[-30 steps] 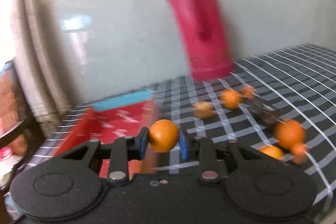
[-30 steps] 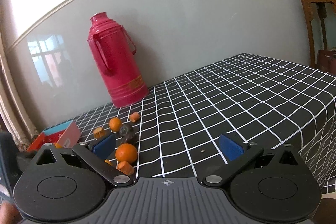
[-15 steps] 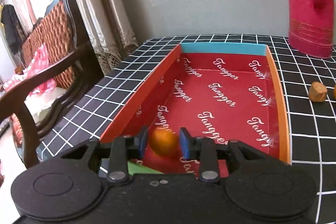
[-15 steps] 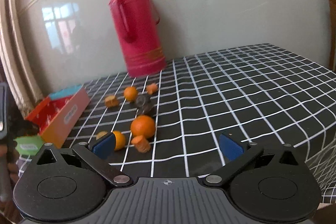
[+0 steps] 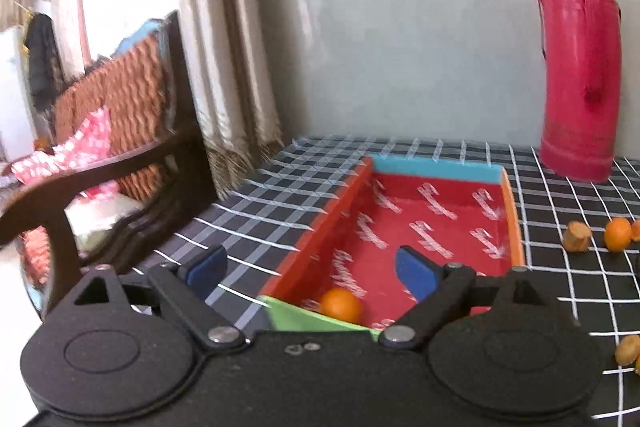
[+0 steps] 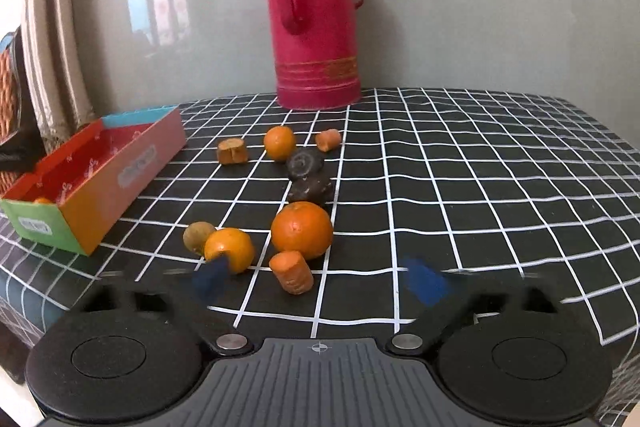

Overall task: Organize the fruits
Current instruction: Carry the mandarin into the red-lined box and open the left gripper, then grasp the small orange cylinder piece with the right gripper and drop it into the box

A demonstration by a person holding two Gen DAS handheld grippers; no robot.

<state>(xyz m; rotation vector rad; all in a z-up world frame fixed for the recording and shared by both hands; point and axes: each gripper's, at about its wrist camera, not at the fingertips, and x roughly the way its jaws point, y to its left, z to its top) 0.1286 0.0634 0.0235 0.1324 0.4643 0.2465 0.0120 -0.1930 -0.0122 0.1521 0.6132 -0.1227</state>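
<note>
Left gripper (image 5: 312, 269) hangs over the near end of the open red cardboard box (image 5: 510, 215) with orange, blue and green walls — jaws opening, spread wide, nothing between the pads; one small round orange (image 5: 341, 305) lies on the box floor by the green end wall, free of the fingers. Reads as the release step of one placement, just finished. To the right, on the black tablecloth with white grid lines (image 6: 480, 163), the loose pile waits: three whole oranges — a mid-sized one (image 6: 229, 250), the largest one (image 6: 302, 230), a small far one (image 6: 279, 143); three cut orange stubs, carrot-like (image 6: 291, 271) (image 6: 232, 151) (image 6: 328, 139); one brownish round fruit (image 6: 197, 235); two dark lumpy pieces (image 6: 306, 163) (image 6: 310, 187), kind unclear. One tall red thermos flask (image 6: 316, 7) stands behind, at the wall. Right gripper (image 6: 316, 277) hovers low before the pile, jaws closing but well apart, blurred, pinching nothing; the nearest stub sits between the fingers in view, untouched. Next move likely calls for settling on one piece, dropping the pads either side and closing squarely — neighbours crowd close and round fruit may roll.
</note>
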